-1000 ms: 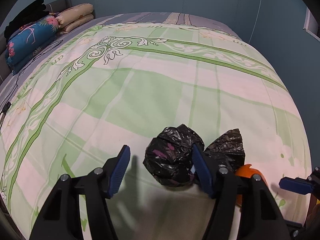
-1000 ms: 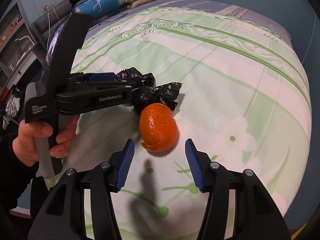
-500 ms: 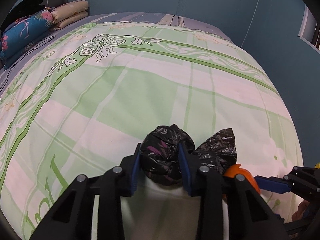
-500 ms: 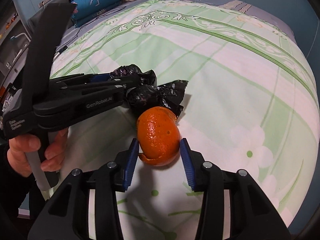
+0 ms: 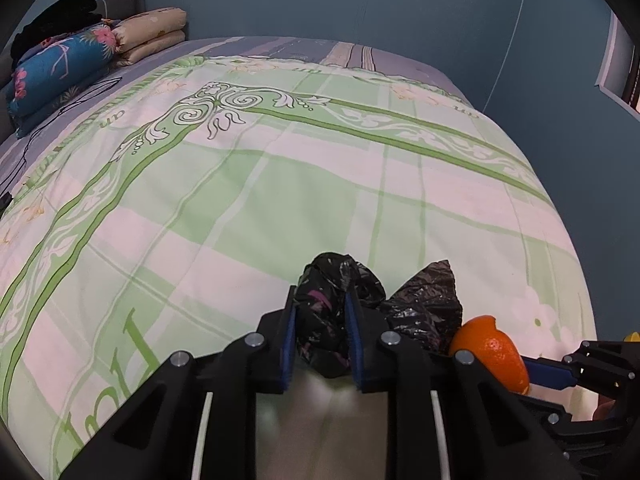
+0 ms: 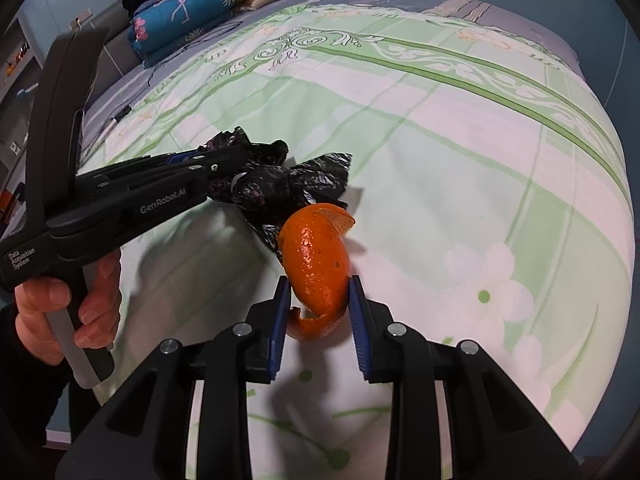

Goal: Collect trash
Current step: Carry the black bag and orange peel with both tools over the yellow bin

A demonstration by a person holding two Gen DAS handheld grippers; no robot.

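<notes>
A bed fills both views, covered by a pale green and white quilt (image 5: 280, 184) printed with scrollwork and flowers. Near its front edge lie two pieces of trash that touch each other: a crumpled black plastic bag (image 5: 340, 308) and, just to its right, a hollow piece of orange peel (image 5: 494, 354). The left gripper (image 5: 321, 338), black with blue pads, has just been closing and now pinches the near lobe of the black plastic bag, which bulges above and below the pads; the bag's other lobe spreads out to the right, against the peel. In the right wrist view the left gripper (image 6: 224, 160) reaches in from the left side, gripped by a person's hand (image 6: 68, 312) in a dark sleeve. The right gripper (image 6: 318, 300) has also just been closing, and its blue pads now press on both sides of the orange peel (image 6: 316, 264), whose curled upper edge rises above the fingers. At the far head of the bed, well away from the trash, sit a blue floral pillow (image 5: 60, 68), folded beige bedding (image 5: 152, 36) and a dark heap of cloth (image 5: 56, 16). The walls behind are teal.
</notes>
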